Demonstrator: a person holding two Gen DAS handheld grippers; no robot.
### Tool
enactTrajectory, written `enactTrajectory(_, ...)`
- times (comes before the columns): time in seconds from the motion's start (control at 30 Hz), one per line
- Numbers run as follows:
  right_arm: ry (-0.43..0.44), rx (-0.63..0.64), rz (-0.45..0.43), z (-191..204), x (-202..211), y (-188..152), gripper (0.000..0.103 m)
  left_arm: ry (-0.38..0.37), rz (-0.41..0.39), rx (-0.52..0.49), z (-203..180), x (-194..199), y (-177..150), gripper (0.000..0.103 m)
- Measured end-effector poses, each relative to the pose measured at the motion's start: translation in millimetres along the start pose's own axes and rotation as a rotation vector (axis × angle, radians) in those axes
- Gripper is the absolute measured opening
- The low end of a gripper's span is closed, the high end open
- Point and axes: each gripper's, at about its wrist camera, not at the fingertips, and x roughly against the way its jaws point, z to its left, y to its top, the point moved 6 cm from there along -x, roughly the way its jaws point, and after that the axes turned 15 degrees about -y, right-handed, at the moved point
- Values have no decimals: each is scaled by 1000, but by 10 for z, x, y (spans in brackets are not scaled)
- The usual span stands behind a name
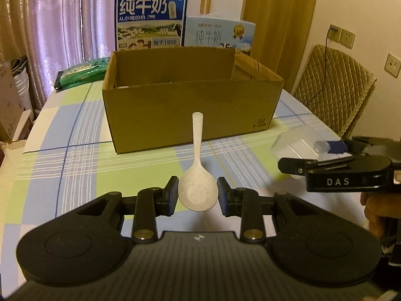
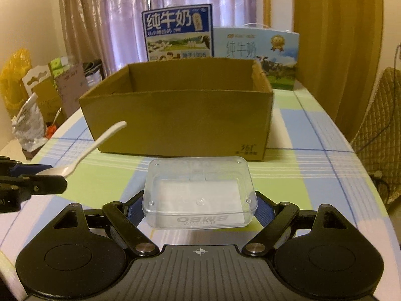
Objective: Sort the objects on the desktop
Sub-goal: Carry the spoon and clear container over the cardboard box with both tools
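Between our left gripper fingers sits the bowl of a white rice spoon. Both pads stand close at the sides of the bowl, and a thin gap seems to show on each side, so we cannot tell if they already press it or only frame it. In the right wrist view the spoon appears lifted off the table, its handle rising toward the cardboard box, so we judge that the left gripper carries it.

Our right gripper is spread wide and closed on the two short ends of a clear plastic case, which lies flat between the fingers, just before the front wall of the box.

What matters for the coming move is this: the long axis of the spoon points straight away from the left gripper, toward the box, and the handle tip is near the front wall. We judge that both things must go up and forward over this wall, and the spoon must clear it with its handle first. Each hand is about equally near to the box.

Most of the box floor is hidden behind the front wall, so we cannot say what already lies inside. Behind the box stand two milk cartons, partly covered. One hand under the right gripper is cut off at the frame edge.
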Motion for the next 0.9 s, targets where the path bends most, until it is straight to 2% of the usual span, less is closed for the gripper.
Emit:
enactTrajectory(0.5,38,-126,-28,-264,299,208,83,30,-15,-4,-214,212,277,27)
enactTrajectory(0.9,29,-117,-117,-472,293,914,83,31,-53,-35,-80,182,943,27)
